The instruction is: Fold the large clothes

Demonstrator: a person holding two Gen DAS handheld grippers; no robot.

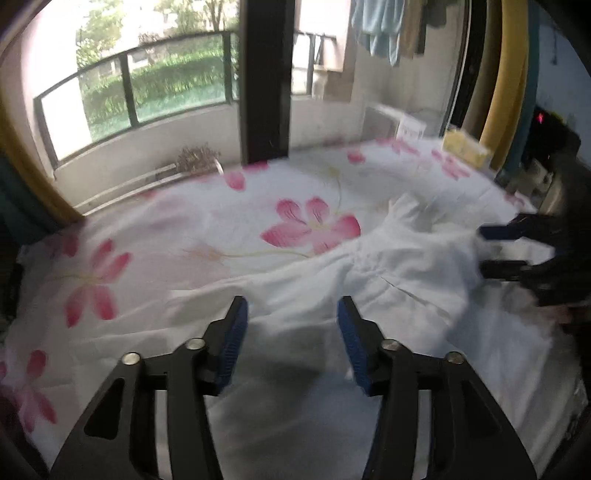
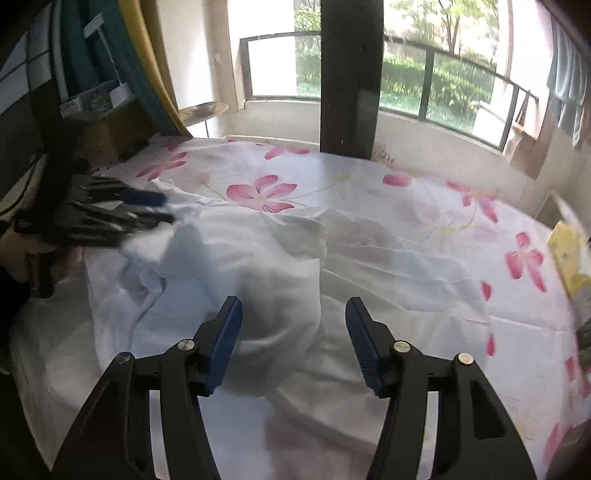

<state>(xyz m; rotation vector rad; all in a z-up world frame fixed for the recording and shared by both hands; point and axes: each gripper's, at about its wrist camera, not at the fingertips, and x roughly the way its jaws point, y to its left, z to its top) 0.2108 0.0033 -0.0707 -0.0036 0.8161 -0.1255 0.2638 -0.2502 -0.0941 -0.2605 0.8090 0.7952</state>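
A crumpled white garment [image 1: 406, 266] lies on a bed sheet printed with pink flowers [image 1: 184, 229]. My left gripper [image 1: 291, 306] hovers open over the garment's near edge, and no cloth is pinched between its blue pads. At the right of this view my right gripper [image 1: 491, 249] also stands open beside the bunched cloth. In the right wrist view the right gripper [image 2: 293, 306] is open above a puffed fold of the garment [image 2: 240, 258]. The left gripper [image 2: 162, 209] shows blurred at the far left, at the cloth's edge on the flowered sheet [image 2: 424, 229].
A yellow box [image 1: 465, 147] [image 2: 569, 254] lies at one edge of the bed. A dark pillar [image 1: 264, 74] and a railed window stand behind the bed. Clothes [image 1: 380, 29] hang above. A cluttered shelf [image 2: 107, 125] and curtains stand at the other side.
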